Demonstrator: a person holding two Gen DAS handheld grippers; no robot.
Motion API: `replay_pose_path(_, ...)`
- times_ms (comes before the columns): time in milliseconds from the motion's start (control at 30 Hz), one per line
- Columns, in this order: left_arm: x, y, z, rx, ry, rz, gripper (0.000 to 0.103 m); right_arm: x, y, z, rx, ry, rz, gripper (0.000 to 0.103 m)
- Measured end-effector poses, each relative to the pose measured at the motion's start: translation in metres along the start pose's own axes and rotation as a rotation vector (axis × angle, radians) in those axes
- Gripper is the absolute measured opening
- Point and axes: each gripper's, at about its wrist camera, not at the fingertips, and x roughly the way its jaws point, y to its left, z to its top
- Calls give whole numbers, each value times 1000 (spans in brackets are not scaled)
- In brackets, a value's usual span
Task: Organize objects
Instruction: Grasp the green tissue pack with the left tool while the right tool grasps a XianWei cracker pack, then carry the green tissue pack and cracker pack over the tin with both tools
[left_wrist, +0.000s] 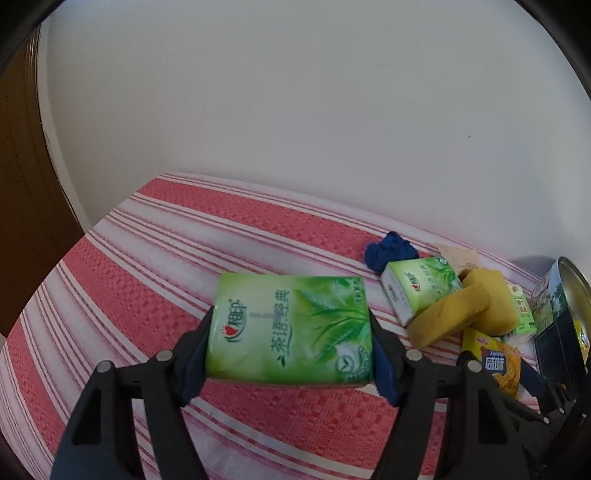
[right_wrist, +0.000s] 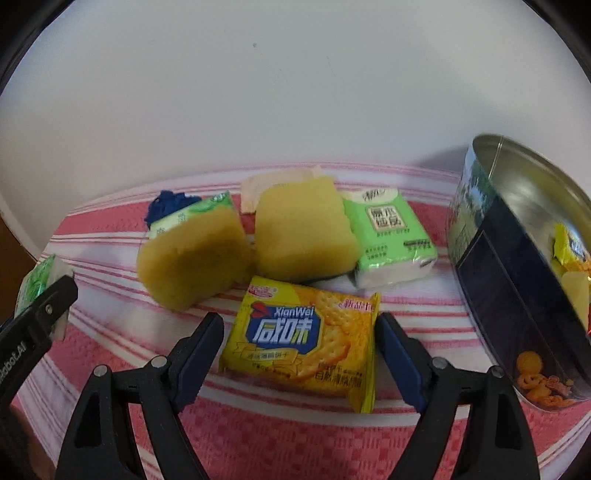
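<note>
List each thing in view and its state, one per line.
left gripper: shut on green tissue pack
green tissue pack: held, lifted off the cloth
right gripper: open, jaws either side of cracker packet
cracker packet: lying flat, sealed
tin: open, lid off, snacks inside
yellow sponges: piled loose

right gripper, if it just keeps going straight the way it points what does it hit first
Most likely the yellow cracker packet, lying flat on the striped cloth between the open fingers of the right gripper. The pads are not touching it yet; the exact depth is unclear.
</note>
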Motion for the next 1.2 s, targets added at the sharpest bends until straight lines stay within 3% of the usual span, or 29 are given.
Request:
replay_pose_path(200,3,-4,-1,10,2,9,72,0,3,-3,-42,16,-10,86)
replay_pose_path(367,7,-5,-3,14,8,6,72,-6,6,-9,-84,20,-29,76)
replay_pose_path(500,7,-10,-5,31,-3,3,72,-13,0,-14,-67,7,-11,75)
replay_pose_path(867,-4,-21,-9,47,-70,-31,72,-85,-16,-30,-103,-233,-71,75)
replay_pose_path(1067,-21,-36,-15,82,-152,-100,72,-103,-34,-22,-135,-358,-107,75)
replay_pose_path(1200,-34,-51,-21,139,-220,-119,72,-111,-41,-26,-129,-383,-111,75)
